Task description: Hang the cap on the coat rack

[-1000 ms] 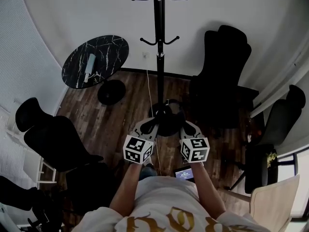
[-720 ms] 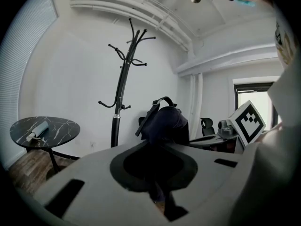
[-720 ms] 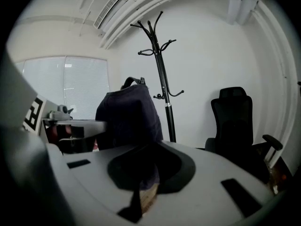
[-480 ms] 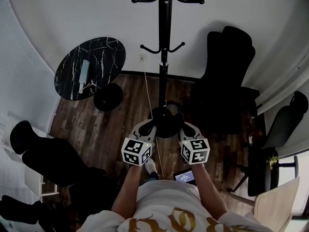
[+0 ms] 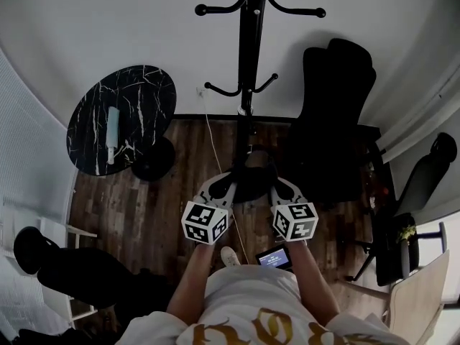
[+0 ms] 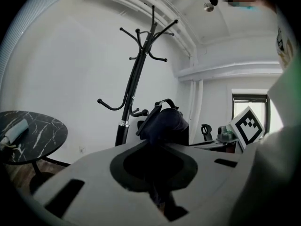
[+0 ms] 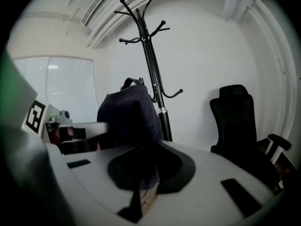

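The cap (image 5: 251, 182) hangs in the air between the two tools, over the wooden floor (image 5: 165, 207) and just in front of the pole of the coat rack (image 5: 246, 85). It is not on any hook yet. The left tool (image 5: 231, 186) is clenched on one side of the dark fabric and the right tool (image 5: 275, 186) is clenched on the other, so the cap is stretched between them. The lower hooks (image 5: 217, 92) branch off the pole above and beyond the cap. The likely trouble from here is the soft fabric. If one tool lets go before the cap sits over a hook, the cap may slide off and drop. A hard push on the thin pole could also rock the rack.
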